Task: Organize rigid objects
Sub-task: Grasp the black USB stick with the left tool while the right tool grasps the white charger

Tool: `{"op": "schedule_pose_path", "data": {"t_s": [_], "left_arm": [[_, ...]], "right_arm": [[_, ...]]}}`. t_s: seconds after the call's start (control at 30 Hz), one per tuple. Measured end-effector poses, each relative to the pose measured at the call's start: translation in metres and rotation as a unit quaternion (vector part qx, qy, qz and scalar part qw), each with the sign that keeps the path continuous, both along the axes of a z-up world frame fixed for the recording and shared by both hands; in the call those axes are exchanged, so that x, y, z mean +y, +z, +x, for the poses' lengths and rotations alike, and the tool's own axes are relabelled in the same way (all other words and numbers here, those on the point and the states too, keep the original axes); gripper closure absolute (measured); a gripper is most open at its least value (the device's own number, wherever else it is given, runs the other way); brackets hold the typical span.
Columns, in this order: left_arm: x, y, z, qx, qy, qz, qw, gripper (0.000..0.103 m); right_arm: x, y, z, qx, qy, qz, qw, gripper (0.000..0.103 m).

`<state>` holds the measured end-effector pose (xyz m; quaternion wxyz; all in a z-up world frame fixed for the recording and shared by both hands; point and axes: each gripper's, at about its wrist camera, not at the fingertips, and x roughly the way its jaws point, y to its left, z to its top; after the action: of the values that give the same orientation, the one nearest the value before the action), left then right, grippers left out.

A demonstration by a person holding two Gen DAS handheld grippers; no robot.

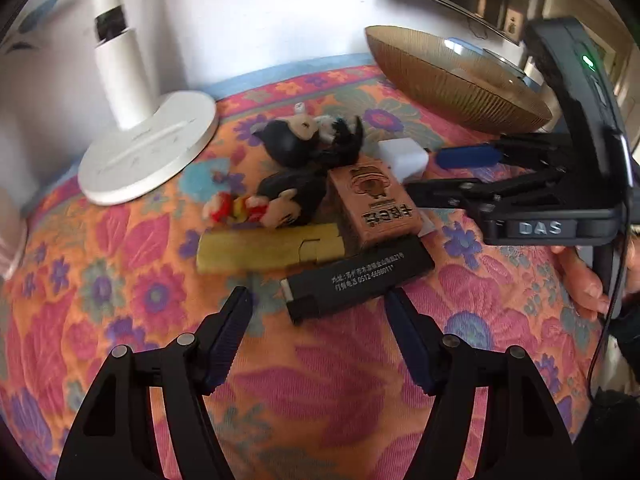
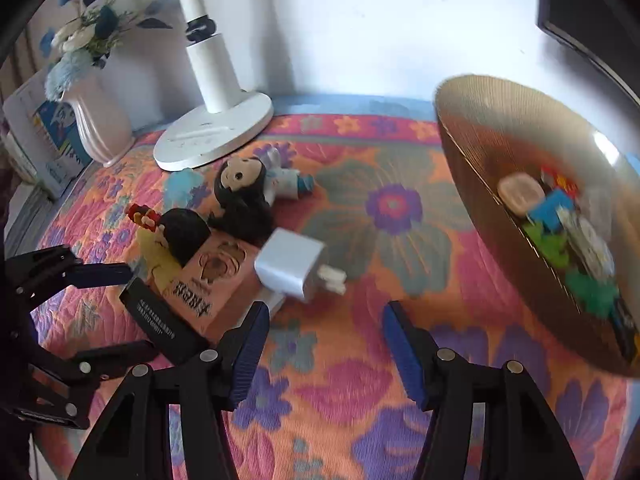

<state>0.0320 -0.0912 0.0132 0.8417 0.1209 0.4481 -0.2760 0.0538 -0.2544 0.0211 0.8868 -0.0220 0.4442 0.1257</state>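
fingers of your left hand-held gripper (image 1: 318,300) stand spread over the flowered quilt (image 1: 340,380), nothing between them, their tips just short of the black bar (image 1: 360,276). that bar lies flat with its long axis running from lower left up to the right, printed face up. your right hand-held gripper (image 2: 326,312) is spread too, empty, low over bare quilt; the white charger (image 2: 294,264) sits just ahead of its left finger, prongs pointing right toward the bowl.

beyond the black bar, the gold bar (image 1: 272,246) lies almost crosswise, and the brown printed box (image 1: 372,204) rests against both, its long axis running away from you. two dark-haired dolls (image 1: 308,136) lie touching behind the box, one with red and yellow clothes, the other nearer the wall.

the worktop is covered edge to edge by the quilt, pink, orange and purple. at the far left stands the white fan base (image 1: 148,152), its column rising against a white wall. a vase of blue flowers (image 2: 96,116) sits in the left corner. on the right, the ribbed amber bowl (image 2: 500,240) already holds several small coloured pieces. a person's hand (image 1: 588,280) shows at the right edge, gripping the other tool's handle.
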Motion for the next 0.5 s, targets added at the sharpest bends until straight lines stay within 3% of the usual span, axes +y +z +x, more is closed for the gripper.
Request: {"op": "schedule_pose_path", "data": {"t_s": [0.23,0.3,0.4,0.5], "left_arm": [[-0.010,0.000,0.003,-0.012,-0.013,0.004,0.9998,0.038],[-0.009,0.001,-0.002,-0.015,-0.014,0.000,0.9998,0.049],[-0.009,0.004,-0.017,-0.011,-0.020,-0.015,0.9996,0.069],[-0.014,0.004,-0.039,-0.012,-0.013,-0.011,0.9998,0.077]], "right_arm": [[0.010,-0.001,0.020,-0.007,0.026,-0.002,1.000,0.044],[0.013,-0.001,0.019,-0.012,0.031,-0.010,0.999,0.046],[0.020,0.001,0.014,-0.018,0.050,-0.010,0.999,0.065],[0.025,0.003,0.003,-0.028,0.052,-0.020,0.998,0.066]]}}
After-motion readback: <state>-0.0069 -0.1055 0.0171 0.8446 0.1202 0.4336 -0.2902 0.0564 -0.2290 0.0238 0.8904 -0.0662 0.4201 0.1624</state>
